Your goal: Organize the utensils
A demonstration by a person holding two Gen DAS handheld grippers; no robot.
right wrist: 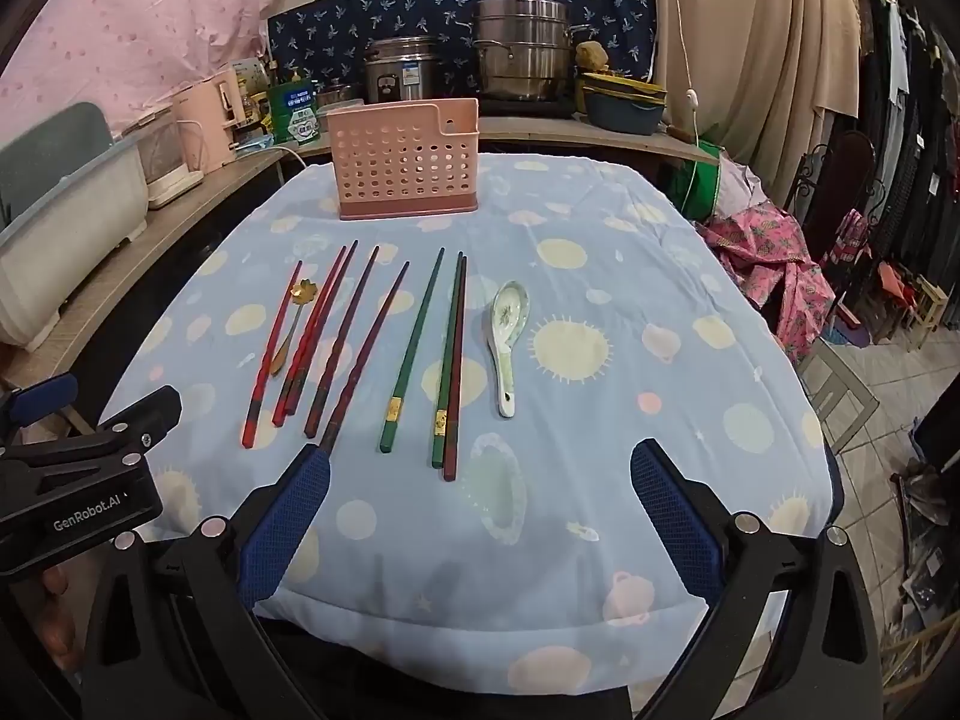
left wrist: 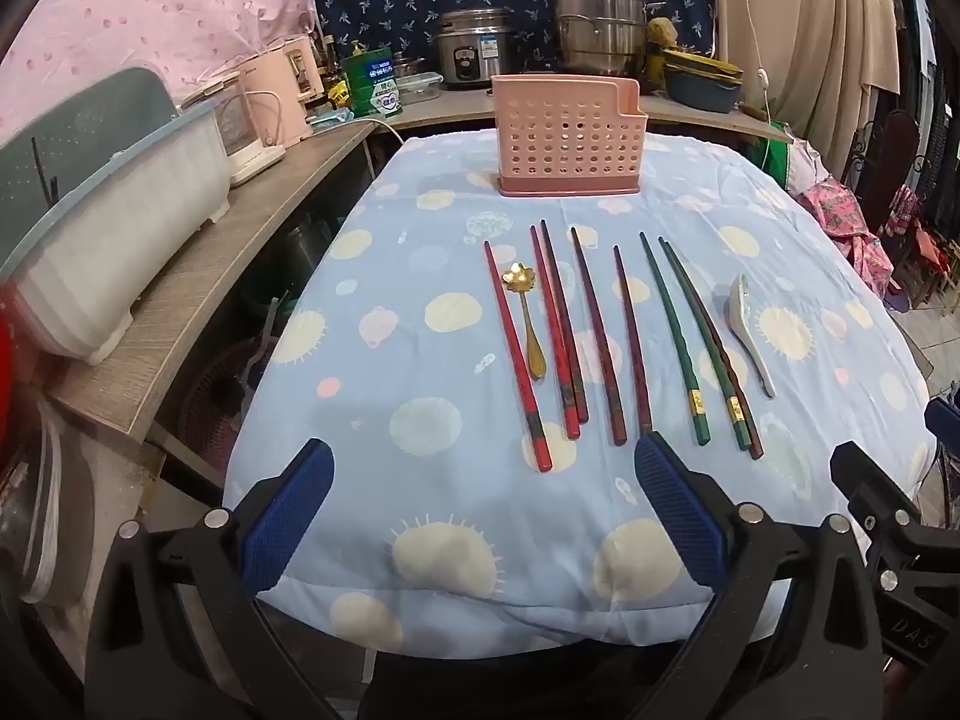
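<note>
A pink perforated utensil holder [left wrist: 570,141] [right wrist: 405,159] stands upright at the far side of the table. In front of it lie several red and dark red chopsticks [left wrist: 555,330] [right wrist: 312,330], green chopsticks [left wrist: 675,336] [right wrist: 414,348], a gold flower-shaped spoon [left wrist: 528,318] [right wrist: 291,321] and a white ceramic spoon [left wrist: 750,324] [right wrist: 509,339]. My left gripper [left wrist: 483,459] is open and empty at the near edge, before the red chopsticks. My right gripper [right wrist: 480,462] is open and empty at the near edge, before the green chopsticks.
The table wears a light blue patterned cloth [left wrist: 420,360] [right wrist: 630,330]. A wooden counter [left wrist: 198,276] on the left holds a white plastic box [left wrist: 114,246], a pink kettle [left wrist: 282,90] and steel pots [left wrist: 594,24]. Clothes and chairs [right wrist: 840,228] stand to the right.
</note>
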